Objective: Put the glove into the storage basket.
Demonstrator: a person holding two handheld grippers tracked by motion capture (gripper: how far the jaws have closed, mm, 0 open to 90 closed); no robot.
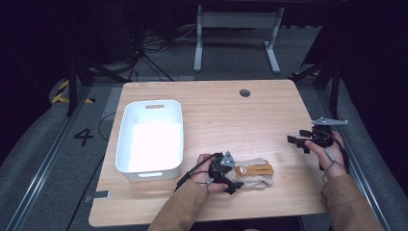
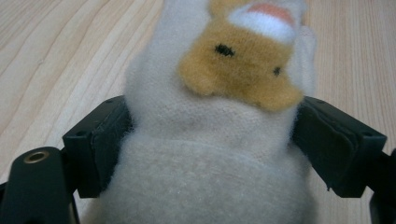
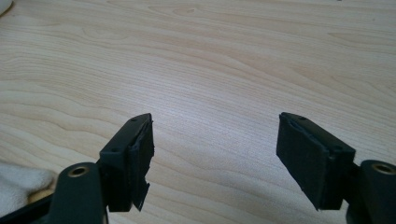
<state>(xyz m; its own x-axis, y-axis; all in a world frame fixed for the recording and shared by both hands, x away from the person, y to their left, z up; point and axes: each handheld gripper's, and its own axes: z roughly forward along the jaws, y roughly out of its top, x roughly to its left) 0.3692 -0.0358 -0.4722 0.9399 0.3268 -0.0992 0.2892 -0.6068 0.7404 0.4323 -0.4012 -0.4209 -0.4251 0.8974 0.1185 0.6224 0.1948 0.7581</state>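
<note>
A cream knitted glove (image 1: 255,173) with tan fingers and a tan animal face (image 2: 233,65) lies flat on the wooden table (image 1: 231,120) near its front edge. My left gripper (image 1: 236,177) is at the glove's cuff end. In the left gripper view its jaws (image 2: 217,116) stand wide on either side of the cuff, whose fuzz brushes both pads without looking squeezed. My right gripper (image 1: 299,139) hovers near the table's right edge, open, with bare wood between its jaws (image 3: 215,140). A corner of the glove (image 3: 18,184) shows at the lower left of the right gripper view.
A white plastic bin (image 1: 126,130) with a handle slot stands on the left half of the table, its inside bare. A dark round grommet (image 1: 245,93) is set in the far edge. Beyond the table stand a desk's metal legs (image 1: 197,43) and cables on the floor.
</note>
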